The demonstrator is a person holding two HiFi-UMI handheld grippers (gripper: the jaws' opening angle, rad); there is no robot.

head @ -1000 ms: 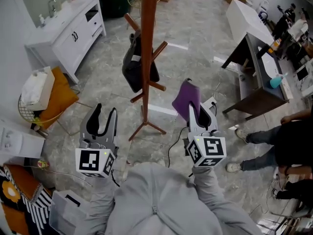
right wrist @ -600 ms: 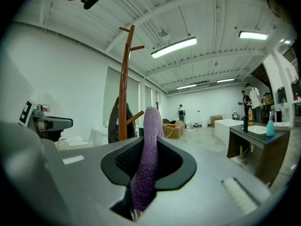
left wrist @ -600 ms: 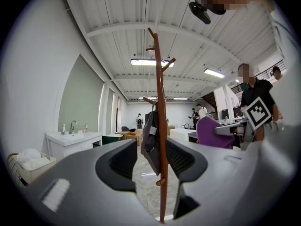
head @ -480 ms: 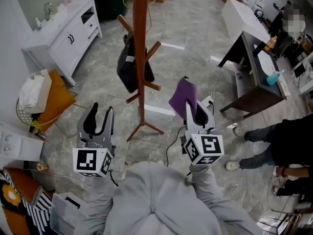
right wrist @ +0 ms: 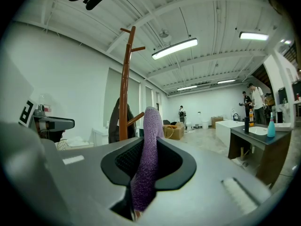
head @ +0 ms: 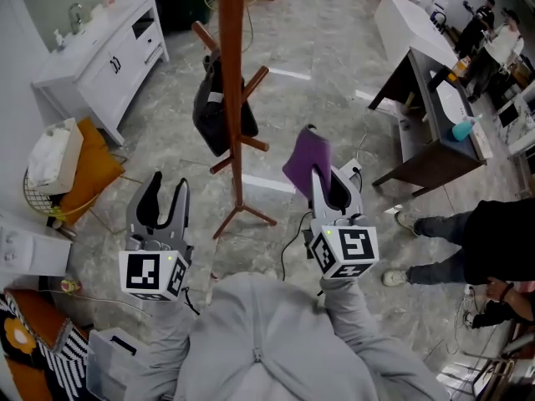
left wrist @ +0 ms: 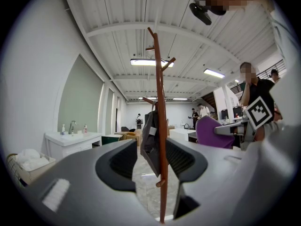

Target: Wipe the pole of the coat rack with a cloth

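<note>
The wooden coat rack's pole (head: pixel 231 82) rises from the floor ahead of me, with a dark bag (head: pixel 216 111) hung on a peg. My right gripper (head: pixel 321 184) is shut on a purple cloth (head: pixel 304 159), which sticks up past the jaws to the right of the pole, apart from it. In the right gripper view the cloth (right wrist: pixel 145 154) stands between the jaws and the pole (right wrist: pixel 126 86) is to the left. My left gripper (head: pixel 161 200) is open and holds nothing, left of the rack's base. The left gripper view looks at the pole (left wrist: pixel 160 126) through the open jaws.
A white cabinet with a sink (head: pixel 100 48) stands at the left, a basket with white cloth (head: pixel 52 161) beside it. A dark desk (head: pixel 435 132) is at the right. A person in black (head: pixel 481 241) stands at the right edge. A cable (head: pixel 288 241) lies on the floor.
The view has shifted so the rack sits a little further left and nearer. Both grippers have kept their hold and spacing; the right one with the cloth edged slightly left.
</note>
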